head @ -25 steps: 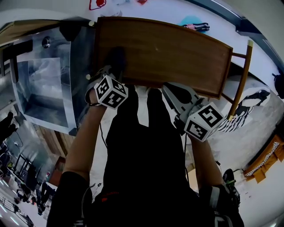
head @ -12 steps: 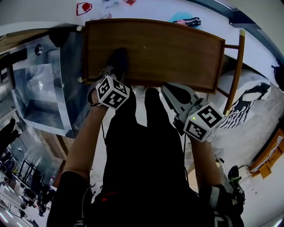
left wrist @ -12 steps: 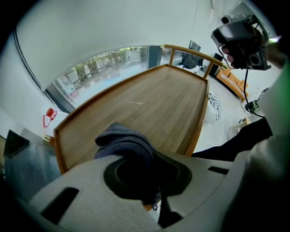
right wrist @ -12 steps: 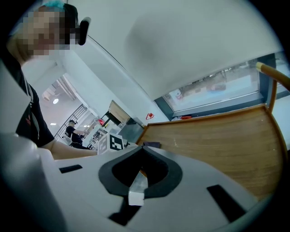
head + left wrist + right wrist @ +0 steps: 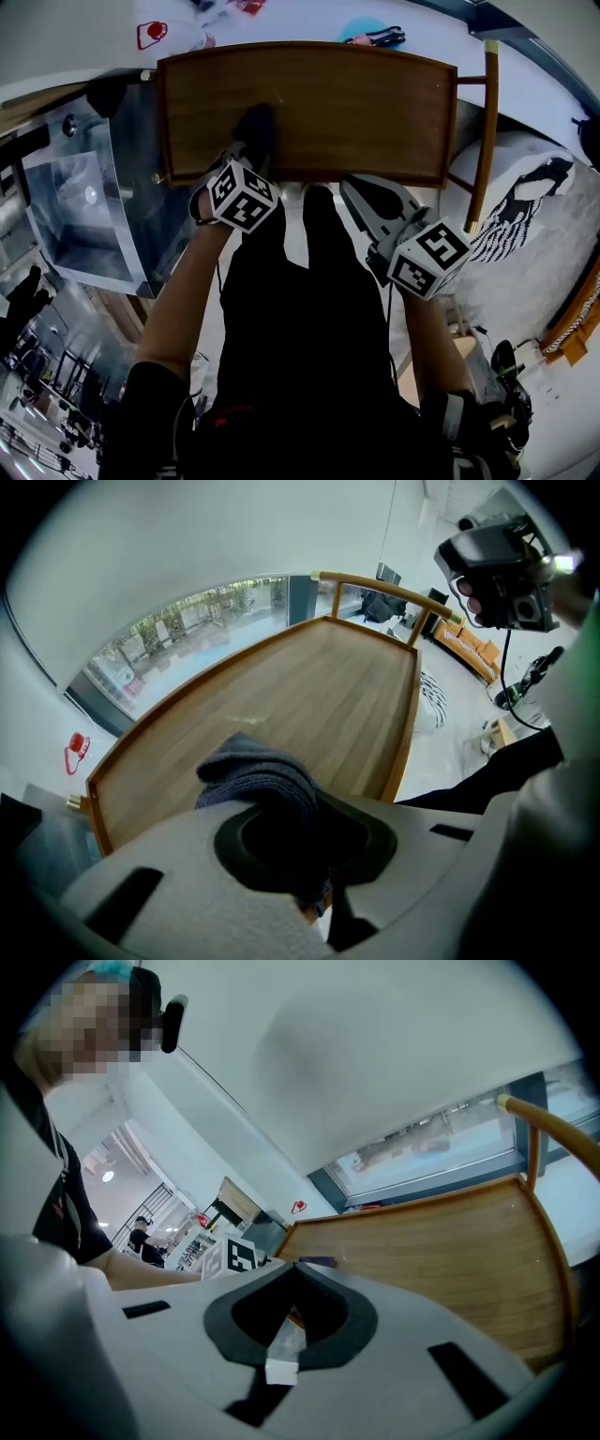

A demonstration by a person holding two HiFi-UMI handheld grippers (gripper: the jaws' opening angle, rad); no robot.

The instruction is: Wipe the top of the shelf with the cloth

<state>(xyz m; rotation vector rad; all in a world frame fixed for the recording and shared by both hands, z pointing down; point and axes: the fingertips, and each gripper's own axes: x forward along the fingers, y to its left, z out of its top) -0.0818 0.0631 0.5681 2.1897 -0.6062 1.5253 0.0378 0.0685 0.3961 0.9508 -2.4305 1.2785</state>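
Right gripper [image 5: 361, 192]: jaws together on nothing, just off the shelf's near edge.
Left gripper [image 5: 246, 155]: jaws clamped on the cloth, over the near edge, left of middle.
Cloth [image 5: 256, 125]: dark, bunched, resting on the wood.
Shelf top [image 5: 366, 94]: bare toward the far edge and right corners.
Advice: press the cloth flat and probably sweep overlapping passes outward.

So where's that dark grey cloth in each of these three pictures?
Head view: the dark grey cloth lies on the brown wooden shelf top, near left part, just ahead of the left gripper.
Left gripper view: the cloth sits bottom centre, bunched between the jaws.
Right gripper view: a small dark sliver at centre, probably the cloth.
Shared landmark: the shelf top.
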